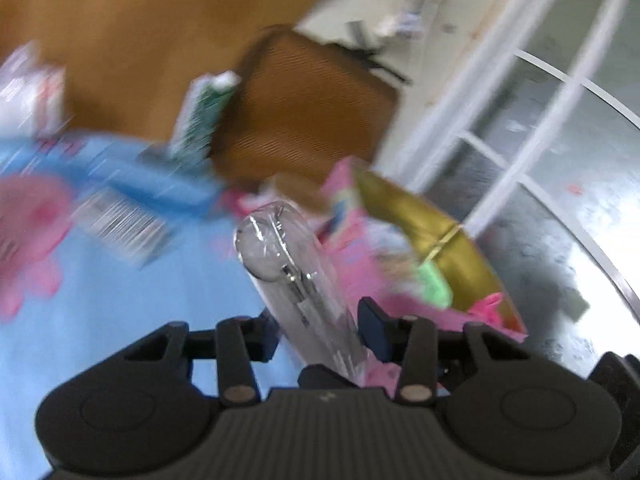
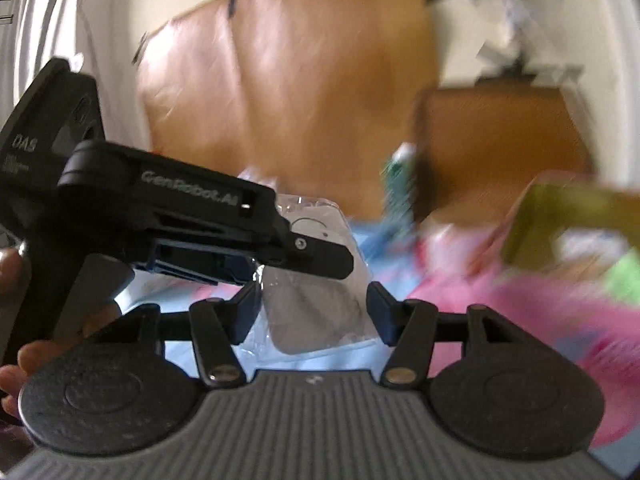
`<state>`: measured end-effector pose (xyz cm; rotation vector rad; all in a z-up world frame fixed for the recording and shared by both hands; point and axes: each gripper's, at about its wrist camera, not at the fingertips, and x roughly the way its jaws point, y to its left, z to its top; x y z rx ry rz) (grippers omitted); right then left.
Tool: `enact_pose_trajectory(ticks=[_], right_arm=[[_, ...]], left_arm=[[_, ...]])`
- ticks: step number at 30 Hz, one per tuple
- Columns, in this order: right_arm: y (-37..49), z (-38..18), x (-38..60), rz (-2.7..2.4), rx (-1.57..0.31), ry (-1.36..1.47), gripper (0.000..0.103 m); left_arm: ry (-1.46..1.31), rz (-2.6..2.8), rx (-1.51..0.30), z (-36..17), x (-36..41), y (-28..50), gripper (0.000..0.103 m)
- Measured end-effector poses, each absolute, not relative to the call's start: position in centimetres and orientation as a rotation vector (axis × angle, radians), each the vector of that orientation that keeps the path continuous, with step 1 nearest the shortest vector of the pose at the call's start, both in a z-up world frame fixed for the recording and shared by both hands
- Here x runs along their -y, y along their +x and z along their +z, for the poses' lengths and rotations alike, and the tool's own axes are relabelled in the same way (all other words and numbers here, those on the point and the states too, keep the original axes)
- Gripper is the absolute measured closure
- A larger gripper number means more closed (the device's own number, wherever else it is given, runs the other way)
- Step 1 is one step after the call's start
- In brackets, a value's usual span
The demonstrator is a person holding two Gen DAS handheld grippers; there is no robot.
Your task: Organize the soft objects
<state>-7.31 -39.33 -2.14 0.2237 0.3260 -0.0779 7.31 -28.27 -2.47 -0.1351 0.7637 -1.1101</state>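
A clear plastic packet (image 1: 280, 248) with something grey inside stands up between the blue pads of my left gripper (image 1: 320, 330), which is shut on its lower part. In the right wrist view the same packet (image 2: 320, 320) hangs between the pads of my right gripper (image 2: 314, 306). Those pads sit close beside its edges without visibly squeezing it. The left gripper (image 2: 304, 260) reaches in from the left and pinches the packet's upper part. A pink soft pack (image 1: 360, 248) with a gold flap (image 1: 440, 240) lies just behind. Everything is motion-blurred.
A light blue cloth (image 1: 120, 320) with pink figures covers the surface. On it lie a barcoded packet (image 1: 124, 228) and a green-white packet (image 1: 200, 120). A brown box (image 1: 304, 112) stands behind. White window bars (image 1: 500, 140) run along the right. A person's fingers (image 2: 12, 272) hold the left gripper's handle.
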Motion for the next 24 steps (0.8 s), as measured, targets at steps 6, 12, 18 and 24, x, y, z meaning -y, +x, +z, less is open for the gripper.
enact_pose_trajectory(ticks=[6, 12, 18, 24], right_arm=[[-10.0, -0.5, 44.8, -0.298, -0.223, 0.167, 0.042], [-8.9, -4.0, 49.9, -0.756, -0.349, -0.021, 0.035], [-11.2, -4.3, 51.4, -0.755, -0.3, 0.126, 0.035], [-10.5, -3.5, 47.1, -0.603, -0.227, 0.111, 0.034]], left_arm=[[-0.039, -1.257, -0.688, 0.6, 37.5, 5.7, 0.061], [0.102, -1.194, -0.624, -0.8, 42.8, 3.4, 0.047], [0.131, -1.14, -0.605, -2.1, 39.6, 3.6, 0.044], [0.093, -1.029, -0.61, -4.3, 33.1, 5.6, 0.044]])
